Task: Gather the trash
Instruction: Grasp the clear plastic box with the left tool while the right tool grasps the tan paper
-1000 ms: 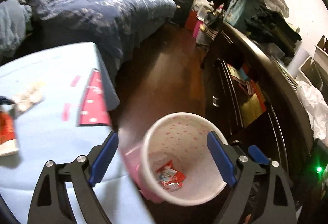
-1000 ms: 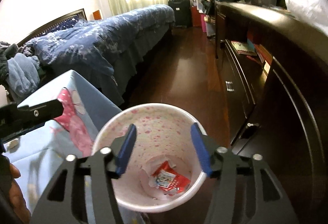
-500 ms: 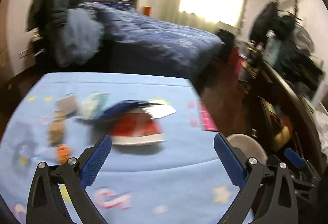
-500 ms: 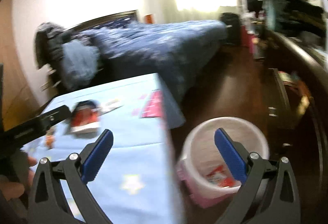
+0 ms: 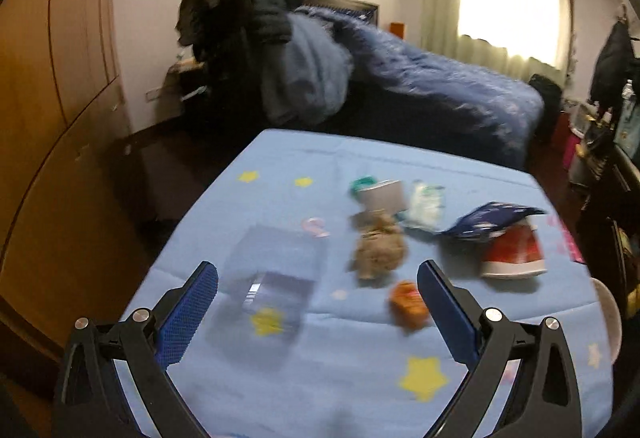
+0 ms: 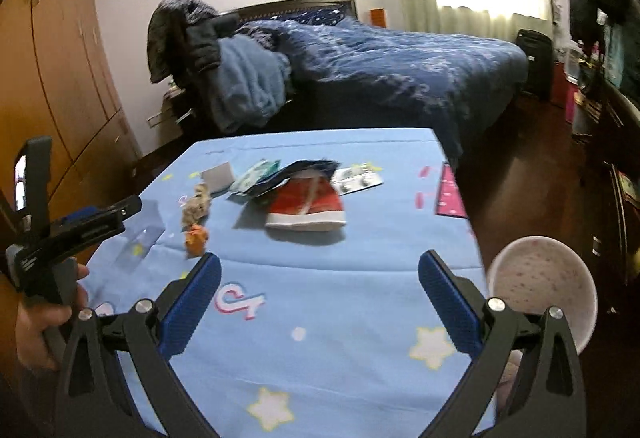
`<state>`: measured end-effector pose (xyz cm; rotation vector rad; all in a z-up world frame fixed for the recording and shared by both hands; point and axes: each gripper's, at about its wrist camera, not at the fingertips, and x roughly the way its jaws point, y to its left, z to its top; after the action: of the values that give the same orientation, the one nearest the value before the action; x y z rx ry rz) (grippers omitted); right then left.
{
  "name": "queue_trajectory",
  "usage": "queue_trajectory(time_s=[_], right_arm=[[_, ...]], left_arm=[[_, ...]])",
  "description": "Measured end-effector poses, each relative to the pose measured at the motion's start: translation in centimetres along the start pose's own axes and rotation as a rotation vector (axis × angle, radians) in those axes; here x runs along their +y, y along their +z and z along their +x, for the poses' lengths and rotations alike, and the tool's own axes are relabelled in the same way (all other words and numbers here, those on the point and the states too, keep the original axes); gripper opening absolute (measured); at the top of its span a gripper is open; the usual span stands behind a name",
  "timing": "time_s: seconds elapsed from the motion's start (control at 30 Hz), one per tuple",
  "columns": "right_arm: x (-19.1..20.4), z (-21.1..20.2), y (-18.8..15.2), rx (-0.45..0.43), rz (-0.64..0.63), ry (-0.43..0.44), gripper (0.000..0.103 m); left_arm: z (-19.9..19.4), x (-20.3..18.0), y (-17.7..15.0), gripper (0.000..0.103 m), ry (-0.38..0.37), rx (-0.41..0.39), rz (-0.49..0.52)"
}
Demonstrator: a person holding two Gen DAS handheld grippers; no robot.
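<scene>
Trash lies on the blue-clothed table (image 6: 320, 318): a red packet (image 6: 306, 207) (image 5: 512, 252), a dark blue wrapper (image 6: 292, 173) (image 5: 488, 224), a blister pack (image 6: 357, 178), a green-white wrapper (image 6: 254, 175) (image 5: 426, 203), a brown crumpled lump (image 5: 378, 248) (image 6: 196, 207), an orange piece (image 5: 408, 304) (image 6: 196, 238) and a clear plastic box (image 5: 272, 278) (image 6: 140, 238). The white pink-dotted bin (image 6: 542, 294) stands on the floor at the table's right. My left gripper (image 5: 318, 312) is open above the table, between the clear box and the orange piece. My right gripper (image 6: 320, 302) is open and empty over the near table.
A bed with a blue duvet (image 6: 400, 69) stands behind the table. Clothes are piled on a chair (image 5: 248, 49). Wooden wardrobes (image 5: 52, 117) run along the left. A dark dresser (image 6: 616, 165) lines the right wall, with dark wood floor (image 6: 520, 165) between.
Both grippers have swung left from above the bin to over the table. The right gripper's jaws have opened wide. The red wrapper seen earlier inside the bin is out of sight now.
</scene>
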<state>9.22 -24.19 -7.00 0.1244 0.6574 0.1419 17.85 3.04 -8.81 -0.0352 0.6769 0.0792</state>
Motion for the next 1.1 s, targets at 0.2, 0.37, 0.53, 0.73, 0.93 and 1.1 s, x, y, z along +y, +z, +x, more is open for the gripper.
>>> queue_trajectory(time_s=[0.2, 0.37, 0.53, 0.73, 0.93, 1.1], right_arm=[[2.2, 2.0, 0.1, 0.04, -0.027, 0.033, 0.099], [3.5, 3.8, 0.1, 0.068, -0.044, 0.052, 0.099], [5.3, 6.4, 0.7, 0.098, -0.056, 0.089, 0.099], [8.3, 9.3, 2.5, 0.104, -0.095, 0.122, 0.099], [11.2, 12.9, 4.5, 0.136, -0.133, 0.129, 0.099], [13.9, 17.1, 5.5, 0.192, -0.173, 0.11, 0.098]], left_arm=[[3.8, 2.1, -0.6, 0.099, -0.008, 0.084, 0.027], [6.0, 2.9, -0.7, 0.099, -0.065, 0.119, -0.008], [6.4, 3.3, -0.3, 0.099, -0.069, 0.105, -0.032], [7.3, 3.4, -0.2, 0.085, -0.047, 0.116, -0.013], [7.5, 5.1, -0.3, 0.053, -0.098, 0.121, -0.073], [5.1, 8.7, -0.6, 0.053, -0.026, 0.047, -0.182]])
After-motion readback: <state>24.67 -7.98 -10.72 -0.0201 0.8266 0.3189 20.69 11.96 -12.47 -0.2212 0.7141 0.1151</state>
